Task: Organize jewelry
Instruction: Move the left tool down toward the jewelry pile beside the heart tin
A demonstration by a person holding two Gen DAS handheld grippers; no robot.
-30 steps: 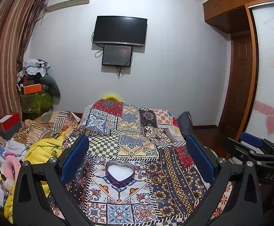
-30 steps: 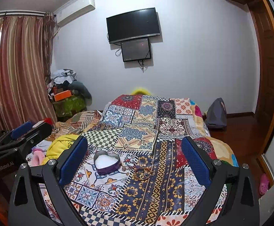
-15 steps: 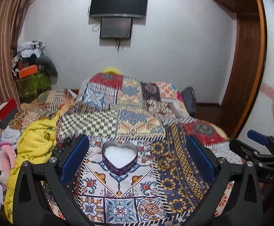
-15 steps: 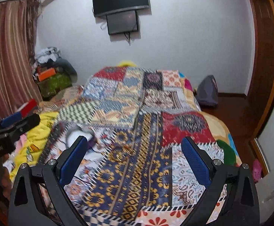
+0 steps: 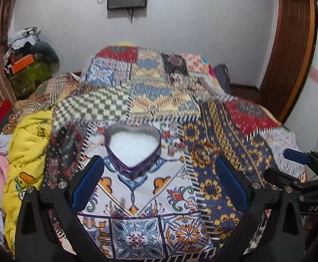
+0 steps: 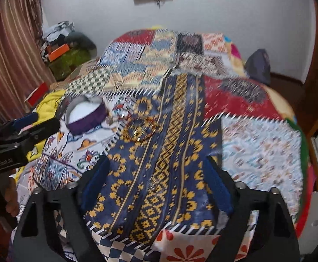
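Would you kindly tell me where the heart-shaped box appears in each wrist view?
Left wrist: heart-shaped box sits centre, just beyond the left tool's fingers.
Right wrist: box lies upper left, far from the fingers.
Shared landmark: the jewelry pile, just right of it on the quilt.

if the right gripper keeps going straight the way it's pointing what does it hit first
Most likely the patchwork bedspread, on its navy and yellow strip. The right gripper has open jaws with nothing between them. The jewelry pile lies further on and a bit left of that line, though depth is uncertain.
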